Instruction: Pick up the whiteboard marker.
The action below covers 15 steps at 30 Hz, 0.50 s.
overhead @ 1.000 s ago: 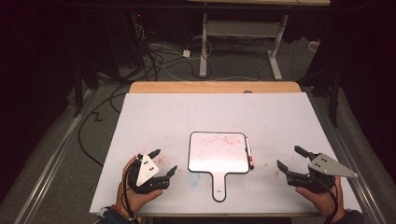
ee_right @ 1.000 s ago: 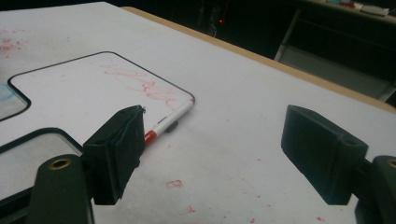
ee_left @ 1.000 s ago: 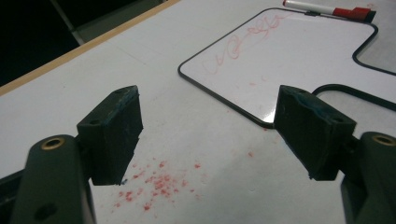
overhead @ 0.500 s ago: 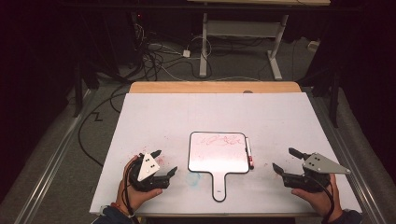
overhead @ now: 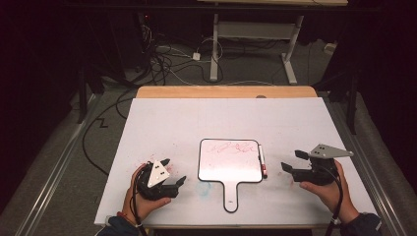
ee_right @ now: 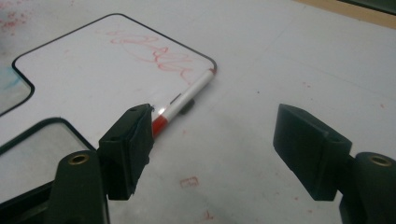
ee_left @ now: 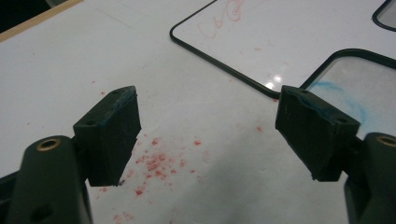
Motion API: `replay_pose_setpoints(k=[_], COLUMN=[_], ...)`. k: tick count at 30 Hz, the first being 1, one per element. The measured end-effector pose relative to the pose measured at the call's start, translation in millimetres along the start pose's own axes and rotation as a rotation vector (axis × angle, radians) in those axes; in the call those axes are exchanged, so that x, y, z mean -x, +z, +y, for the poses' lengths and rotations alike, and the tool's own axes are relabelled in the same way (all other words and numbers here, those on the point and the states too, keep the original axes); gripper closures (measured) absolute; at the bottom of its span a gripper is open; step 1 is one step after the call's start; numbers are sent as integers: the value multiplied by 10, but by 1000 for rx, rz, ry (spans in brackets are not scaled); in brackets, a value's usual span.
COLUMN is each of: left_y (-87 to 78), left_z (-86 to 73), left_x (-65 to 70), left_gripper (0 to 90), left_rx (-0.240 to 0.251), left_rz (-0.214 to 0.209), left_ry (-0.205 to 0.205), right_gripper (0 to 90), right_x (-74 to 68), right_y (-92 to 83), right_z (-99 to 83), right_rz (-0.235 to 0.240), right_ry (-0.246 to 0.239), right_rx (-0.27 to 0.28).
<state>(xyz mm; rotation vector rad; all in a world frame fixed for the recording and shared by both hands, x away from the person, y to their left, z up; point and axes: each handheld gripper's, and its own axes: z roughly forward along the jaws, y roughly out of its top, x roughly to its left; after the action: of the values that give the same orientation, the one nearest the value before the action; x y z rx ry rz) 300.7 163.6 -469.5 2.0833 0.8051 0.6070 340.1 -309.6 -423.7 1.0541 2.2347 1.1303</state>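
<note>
A paddle-shaped whiteboard (overhead: 228, 164) lies flat at the middle of the white table (overhead: 221, 120), with red scribble along its top. A white marker with a red cap (overhead: 262, 161) rests along its right edge. My left gripper (overhead: 173, 170) is left of the board, low over the table, and open. In the left gripper view the left gripper (ee_left: 212, 126) holds nothing, and the whiteboard (ee_left: 289, 42) lies ahead. My right gripper (overhead: 292, 160) stands open just right of the marker. In the right gripper view the right gripper (ee_right: 219, 140) is empty, with the marker (ee_right: 187, 98) beyond its left jaw.
Red specks (ee_left: 154, 163) dot the table under my left gripper, and a blue smear (overhead: 204, 189) sits left of the board's handle (overhead: 230, 196). A wooden strip (overhead: 226, 92) borders the table's far edge. Cables (overhead: 162, 64) and a desk frame (overhead: 251, 29) are on the floor beyond.
My right gripper has moved left, closer to the marker and the board's right edge. My left gripper has barely shifted. Both stay open.
</note>
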Motion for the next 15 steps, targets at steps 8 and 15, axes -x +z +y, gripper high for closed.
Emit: replay_pose_setpoints(k=[8, 15], left_y=[35, 65], left_z=[19, 30], left_x=[16, 15], left_gripper=[213, 213], left_rx=[-10, -19], left_rz=[-6, -11], left_ry=[12, 19], right_gripper=[365, 441], right_x=[27, 118], right_y=[255, 674], right_z=[253, 389], right_rz=[46, 141], right_ry=[72, 198], right_rx=[-78, -164])
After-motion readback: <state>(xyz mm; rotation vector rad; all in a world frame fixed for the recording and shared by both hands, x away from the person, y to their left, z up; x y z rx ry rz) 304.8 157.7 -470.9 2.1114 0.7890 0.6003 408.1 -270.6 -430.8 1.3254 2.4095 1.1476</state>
